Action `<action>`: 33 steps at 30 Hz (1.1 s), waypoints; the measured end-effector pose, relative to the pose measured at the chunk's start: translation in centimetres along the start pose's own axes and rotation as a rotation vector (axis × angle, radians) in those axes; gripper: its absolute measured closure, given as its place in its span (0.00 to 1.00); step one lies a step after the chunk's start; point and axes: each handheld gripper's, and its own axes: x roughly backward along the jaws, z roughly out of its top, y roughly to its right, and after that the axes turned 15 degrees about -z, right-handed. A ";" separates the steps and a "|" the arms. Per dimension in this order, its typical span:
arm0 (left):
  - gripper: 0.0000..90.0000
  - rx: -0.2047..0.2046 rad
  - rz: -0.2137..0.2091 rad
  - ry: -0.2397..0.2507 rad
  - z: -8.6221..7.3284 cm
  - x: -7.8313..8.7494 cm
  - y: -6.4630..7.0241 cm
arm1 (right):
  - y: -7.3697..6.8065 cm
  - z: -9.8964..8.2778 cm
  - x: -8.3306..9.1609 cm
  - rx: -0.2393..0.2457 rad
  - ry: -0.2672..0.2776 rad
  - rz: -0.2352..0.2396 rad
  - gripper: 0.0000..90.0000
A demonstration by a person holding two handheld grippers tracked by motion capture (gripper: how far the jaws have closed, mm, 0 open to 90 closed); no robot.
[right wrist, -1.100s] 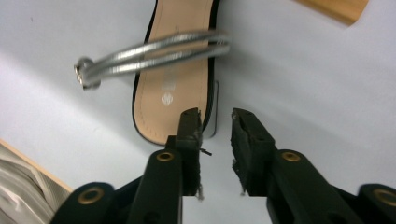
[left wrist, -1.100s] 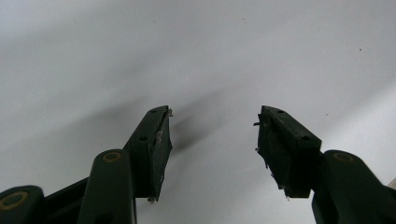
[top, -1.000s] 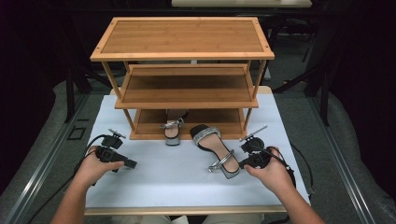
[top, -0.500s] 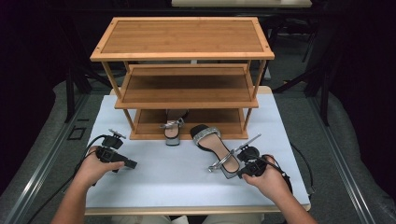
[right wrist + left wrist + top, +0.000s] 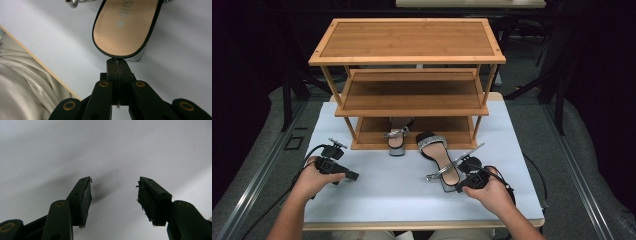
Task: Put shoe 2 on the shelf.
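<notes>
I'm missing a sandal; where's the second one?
High view: sandal lies on the white table, right of centre, before the rack, heel at the right gripper.

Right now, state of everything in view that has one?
Right gripper: jaws shut together at the heel edge of the sandal, nothing visibly between them.
Left gripper: jaws open, empty, over the white table cover.
Sandal: flat on the cover, in front of the rack.
Second sandal: on the bottom shelf, heel overhanging.
Rack: upright, top and middle shelves bare.
</notes>
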 end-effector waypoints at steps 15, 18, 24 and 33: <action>0.49 0.000 -0.002 0.001 0.0 0.0 -0.1 | -1.7 3.9 0.1 0.025 0.077 0.064 1.00; 0.49 -0.001 -0.002 -0.003 0.0 0.0 -0.1 | -2.1 4.6 -0.1 0.026 0.092 0.074 1.00; 0.49 0.004 -0.006 -0.005 0.0 -0.1 -0.2 | -2.1 6.4 -0.4 0.014 0.111 0.074 1.00; 0.49 0.009 -0.004 -0.004 0.0 -0.3 -0.4 | -1.1 8.7 -1.8 -0.026 0.122 0.020 1.00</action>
